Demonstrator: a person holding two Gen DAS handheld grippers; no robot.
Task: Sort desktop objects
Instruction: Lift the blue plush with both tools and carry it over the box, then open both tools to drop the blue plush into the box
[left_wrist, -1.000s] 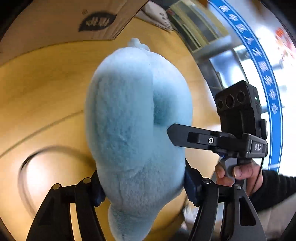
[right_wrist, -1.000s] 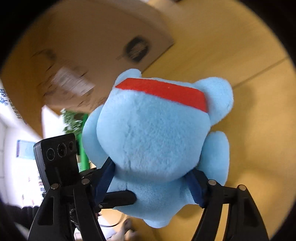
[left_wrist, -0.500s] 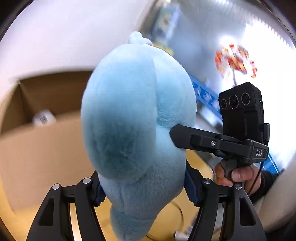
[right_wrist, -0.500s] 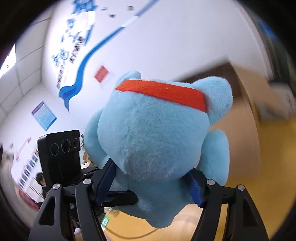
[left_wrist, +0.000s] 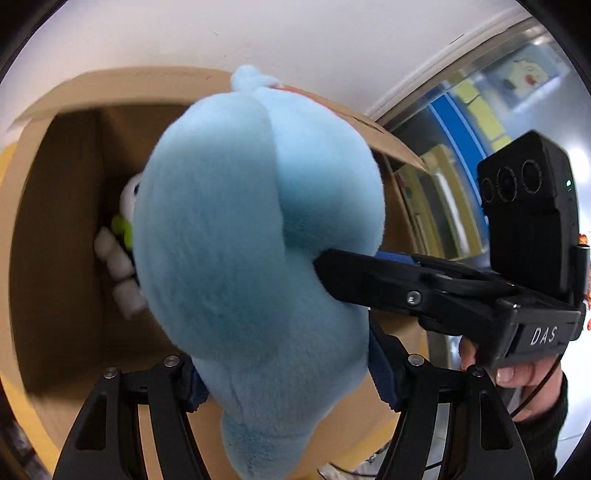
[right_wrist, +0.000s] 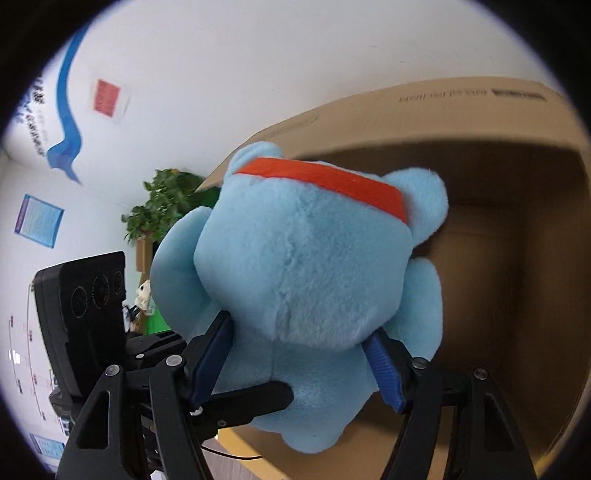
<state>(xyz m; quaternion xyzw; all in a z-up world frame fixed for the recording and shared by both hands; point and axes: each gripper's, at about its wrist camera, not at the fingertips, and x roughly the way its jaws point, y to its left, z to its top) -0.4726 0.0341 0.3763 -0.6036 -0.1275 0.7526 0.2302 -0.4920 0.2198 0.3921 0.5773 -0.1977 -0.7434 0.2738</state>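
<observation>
A light-blue plush toy (left_wrist: 240, 258) with a red headband (right_wrist: 325, 181) hangs in the air, gripped from two sides. My left gripper (left_wrist: 288, 376) is shut on its lower body, blue pads pressed into the fur. My right gripper (right_wrist: 297, 362) is shut on it below the head. In the left wrist view the right gripper's finger (left_wrist: 388, 288) digs into the plush from the right. In the right wrist view the left gripper's finger (right_wrist: 251, 402) presses in from the lower left. The plush hangs in front of the mouth of an open cardboard box (left_wrist: 55, 221) (right_wrist: 517, 258).
Inside the box a white and green soft toy (left_wrist: 122, 254) lies against the left wall, partly hidden by the plush. A person's hand (left_wrist: 517, 373) holds the right gripper. A potted plant (right_wrist: 166, 206) and a white wall stand behind the box.
Both grippers have risen with the plush, from low over the wooden table up to the box's opening. The box interior now fills the background. Neither grip has altered.
</observation>
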